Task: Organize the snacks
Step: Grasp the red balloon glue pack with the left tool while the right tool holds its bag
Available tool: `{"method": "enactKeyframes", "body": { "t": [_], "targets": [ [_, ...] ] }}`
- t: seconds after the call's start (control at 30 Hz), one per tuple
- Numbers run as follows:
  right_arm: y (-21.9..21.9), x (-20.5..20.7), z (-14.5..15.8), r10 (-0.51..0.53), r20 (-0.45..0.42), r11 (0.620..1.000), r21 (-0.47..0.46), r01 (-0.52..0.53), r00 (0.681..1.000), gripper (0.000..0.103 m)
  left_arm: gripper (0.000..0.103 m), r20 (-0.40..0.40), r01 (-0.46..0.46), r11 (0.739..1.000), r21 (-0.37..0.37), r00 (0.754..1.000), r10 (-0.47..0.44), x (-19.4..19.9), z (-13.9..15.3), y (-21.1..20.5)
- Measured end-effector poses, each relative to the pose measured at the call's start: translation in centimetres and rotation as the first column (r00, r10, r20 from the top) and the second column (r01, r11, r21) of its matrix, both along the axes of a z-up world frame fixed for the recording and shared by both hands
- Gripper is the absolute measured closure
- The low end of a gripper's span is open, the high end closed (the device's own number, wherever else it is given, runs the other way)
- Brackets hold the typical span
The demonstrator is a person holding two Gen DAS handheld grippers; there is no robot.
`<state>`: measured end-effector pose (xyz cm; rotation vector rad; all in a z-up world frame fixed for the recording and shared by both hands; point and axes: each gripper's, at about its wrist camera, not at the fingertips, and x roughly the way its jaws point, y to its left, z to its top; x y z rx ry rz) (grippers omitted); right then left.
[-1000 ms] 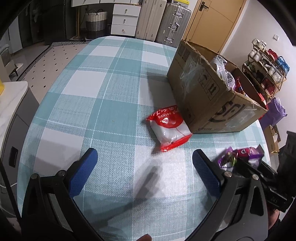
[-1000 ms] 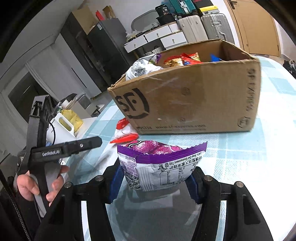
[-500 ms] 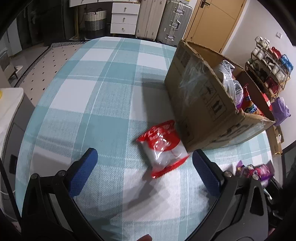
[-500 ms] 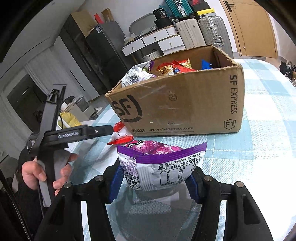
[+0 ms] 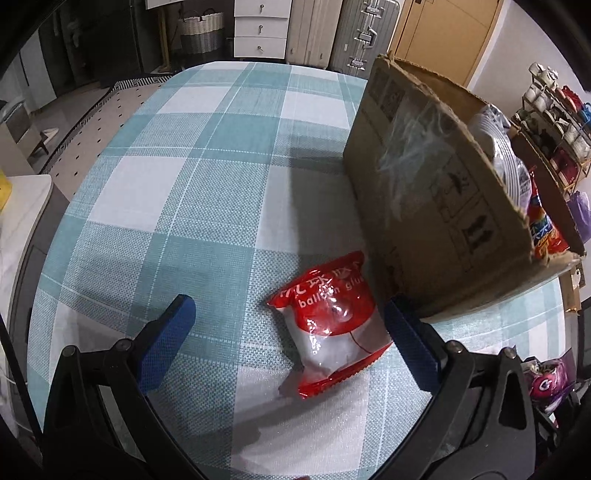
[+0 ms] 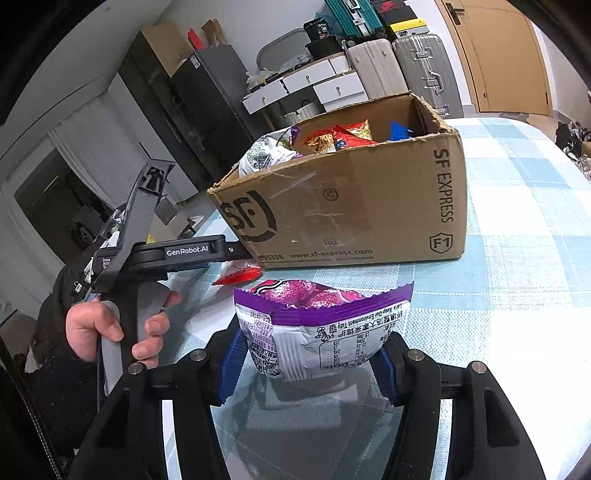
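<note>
A red and white snack packet (image 5: 328,321) lies on the checked tablecloth beside the cardboard box (image 5: 436,206). My left gripper (image 5: 291,332) is open, low over the table, its fingers on either side of the packet without touching it. My right gripper (image 6: 310,358) is shut on a purple and white snack bag (image 6: 321,325), held above the table in front of the box (image 6: 354,214). The box holds several snack bags (image 6: 340,138). The red packet's edge (image 6: 240,275) shows by the box corner. The purple bag (image 5: 546,384) shows at the lower right of the left wrist view.
The table (image 5: 177,184) has a teal and white checked cloth. Suitcases (image 5: 358,33) and white drawers (image 5: 260,29) stand beyond its far edge. A shelf of cups (image 5: 554,122) stands right of the box. The left gripper's handle (image 6: 147,266), in a hand, shows in the right wrist view.
My left gripper has moved forward and down so the red packet now lies between its open fingers. My right gripper has risen slightly with the purple bag; more of the box's inside shows.
</note>
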<state>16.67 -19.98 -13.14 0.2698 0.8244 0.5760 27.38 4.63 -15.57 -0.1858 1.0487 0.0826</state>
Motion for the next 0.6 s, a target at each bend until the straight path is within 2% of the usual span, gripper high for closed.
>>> {"method": "enactKeyframes", "body": {
  "t": [0.1, 0.17, 0.2, 0.27, 0.3, 0.4, 0.6],
  "targets": [
    [0.1, 0.1, 0.0, -0.004, -0.001, 1.0, 0.005, 0.004, 1.0, 0.043, 0.009, 0.004, 0.003, 1.0, -0.005, 1.0, -0.003, -0.1, 0.0, 0.1],
    [0.1, 0.2, 0.0, -0.005, 0.0, 1.0, 0.007, 0.005, 1.0, 0.043, 0.031, -0.003, 0.014, 1.0, -0.015, 1.0, -0.014, -0.2, -0.1, 0.2],
    [0.1, 0.2, 0.0, -0.005, 0.0, 1.0, 0.008, 0.005, 1.0, 0.043, 0.033, -0.007, 0.019, 1.0, -0.007, 1.0, -0.019, -0.3, -0.1, 0.3],
    [0.1, 0.1, -0.1, -0.004, 0.002, 1.0, 0.01, 0.004, 1.0, 0.043, 0.056, 0.002, 0.04, 0.999, 0.016, 0.999, -0.04, -0.6, 0.0, 0.1],
    [0.1, 0.1, 0.0, -0.004, 0.003, 1.0, 0.01, 0.004, 1.0, 0.043, 0.061, 0.005, 0.048, 0.999, 0.017, 0.999, -0.048, -0.8, 0.0, 0.2],
    [0.1, -0.1, 0.0, -0.005, 0.004, 1.0, 0.014, 0.005, 1.0, 0.043, 0.063, 0.018, 0.066, 0.997, -0.028, 0.998, -0.065, -1.3, 0.1, 0.9],
    [-0.1, -0.2, 0.2, -0.008, 0.011, 1.0, 0.017, 0.008, 1.0, 0.043, 0.063, 0.028, 0.067, 0.997, -0.039, 0.997, -0.066, -2.6, 0.5, 1.5]
  ]
}}
